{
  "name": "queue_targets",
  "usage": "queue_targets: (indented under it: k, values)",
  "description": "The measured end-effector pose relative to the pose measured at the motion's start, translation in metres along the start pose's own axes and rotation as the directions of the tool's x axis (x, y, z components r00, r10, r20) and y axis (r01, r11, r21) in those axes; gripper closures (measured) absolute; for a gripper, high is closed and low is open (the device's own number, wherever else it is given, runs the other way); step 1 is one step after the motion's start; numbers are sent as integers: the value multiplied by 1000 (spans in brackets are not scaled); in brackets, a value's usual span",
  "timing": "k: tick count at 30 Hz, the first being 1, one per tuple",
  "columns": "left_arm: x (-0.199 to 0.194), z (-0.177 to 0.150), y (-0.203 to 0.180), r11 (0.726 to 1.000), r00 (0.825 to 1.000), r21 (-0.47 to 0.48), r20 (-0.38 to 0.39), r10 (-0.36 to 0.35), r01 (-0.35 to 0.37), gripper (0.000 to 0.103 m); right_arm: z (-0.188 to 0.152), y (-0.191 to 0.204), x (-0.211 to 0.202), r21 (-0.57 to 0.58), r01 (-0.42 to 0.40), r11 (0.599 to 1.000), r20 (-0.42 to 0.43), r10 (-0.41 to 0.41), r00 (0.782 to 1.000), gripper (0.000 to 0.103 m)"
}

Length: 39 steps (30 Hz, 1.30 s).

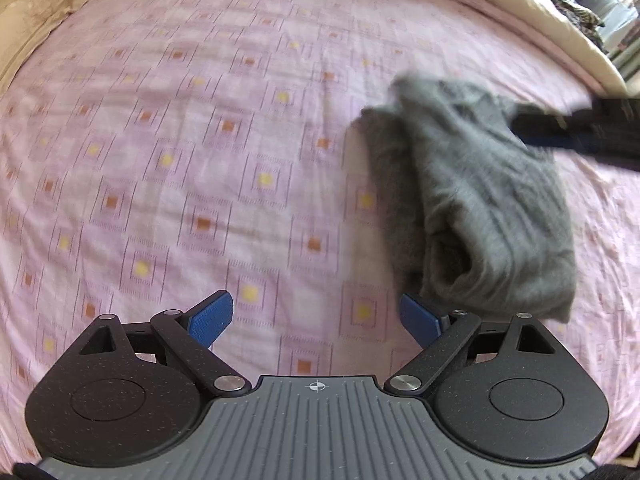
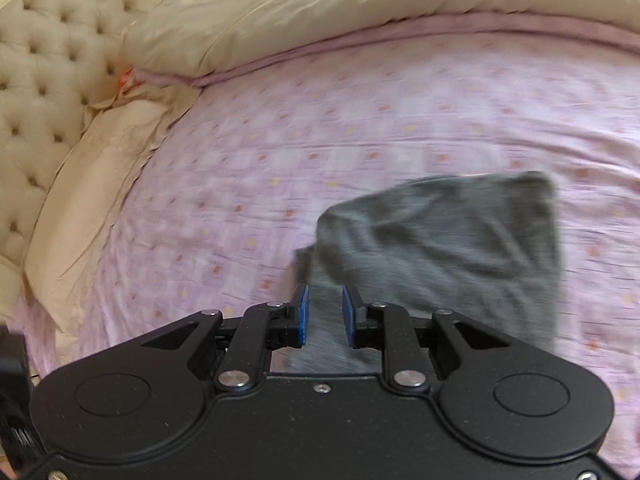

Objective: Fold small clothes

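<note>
A grey knit garment (image 1: 480, 192) lies folded lengthwise on the pink patterned bed sheet (image 1: 200, 140), right of centre in the left wrist view. My left gripper (image 1: 316, 320) hovers just short of its near end, jaws wide open and holding nothing. My right gripper (image 1: 560, 126) reaches in from the right to the garment's far edge, blurred. In the right wrist view the garment (image 2: 460, 248) spreads ahead and to the right, and a thick strip of it runs between the blue pads (image 2: 304, 316) of the right gripper (image 2: 325, 316), which is closed down on the fabric.
A cream duvet (image 2: 320, 12) is bunched along the far side of the bed. A cream pillow (image 2: 92, 184) and a tufted headboard (image 2: 44, 60) are at the left. The sheet (image 2: 360, 128) stretches flat around the garment. Dark patterned fabric (image 1: 576, 8) lies at the bed's far right corner.
</note>
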<state>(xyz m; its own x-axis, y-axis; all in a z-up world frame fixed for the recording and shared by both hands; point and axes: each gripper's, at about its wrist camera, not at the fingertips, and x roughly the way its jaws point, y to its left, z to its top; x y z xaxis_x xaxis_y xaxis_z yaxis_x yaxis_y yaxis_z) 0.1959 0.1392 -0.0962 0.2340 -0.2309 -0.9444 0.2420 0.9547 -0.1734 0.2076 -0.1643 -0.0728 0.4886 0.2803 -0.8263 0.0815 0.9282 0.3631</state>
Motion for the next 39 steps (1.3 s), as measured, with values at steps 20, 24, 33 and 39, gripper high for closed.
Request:
queue_targets:
  k: [20,24,33,39]
  values:
    - [60,129,-56,979,979,2,-16,-201,202,13,-105,78,7,-645,143,751,79,-120,990,38]
    - [77,138,-59,973,972,-12,-44,-229,229,13,-115,87,24,-718,164,676,86,-148,985,38]
    - [91,132,-66,967,967,13,-30,-253,254,89,-117,78,31,-718,169,676,84,-156,984,89]
    - [52,116,-63,970,967,85,95,-235,228,94,-106,73,-3,-668,84,739,79,-41,996,89]
